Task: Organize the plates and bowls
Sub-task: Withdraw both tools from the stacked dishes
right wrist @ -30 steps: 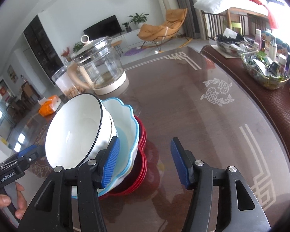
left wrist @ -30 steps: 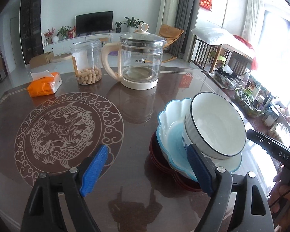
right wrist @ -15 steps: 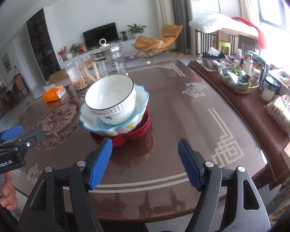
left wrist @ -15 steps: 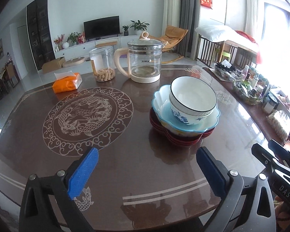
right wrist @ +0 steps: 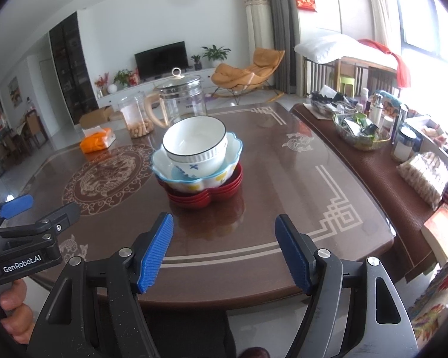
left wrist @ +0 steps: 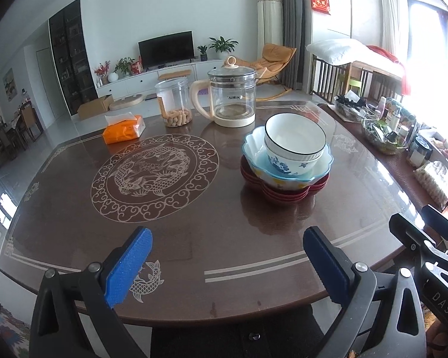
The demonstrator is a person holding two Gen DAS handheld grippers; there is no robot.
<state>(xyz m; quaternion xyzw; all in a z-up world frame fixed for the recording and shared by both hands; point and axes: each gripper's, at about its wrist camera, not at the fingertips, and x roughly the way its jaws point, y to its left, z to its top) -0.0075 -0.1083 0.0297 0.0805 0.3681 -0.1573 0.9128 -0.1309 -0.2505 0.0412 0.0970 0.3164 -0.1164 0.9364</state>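
A white bowl with a black rim and blue flowers sits in a light blue scalloped bowl, which rests on a stack of red plates right of the table's middle. In the right wrist view the same white bowl, blue bowl and red plates stand straight ahead. My left gripper hangs open over the table's near edge, well short of the stack, nothing between its blue pads. My right gripper is open too, empty, and also back from the stack.
A glass kettle, a jar of peanuts and an orange tissue pack stand at the far side of the brown table. A side shelf with bottles and a basket runs along the right.
Both grippers have drawn back from the stack to the table's near edge and their jaws have widened. The white bowl, close between them and tilted before, now rests in the blue bowl.
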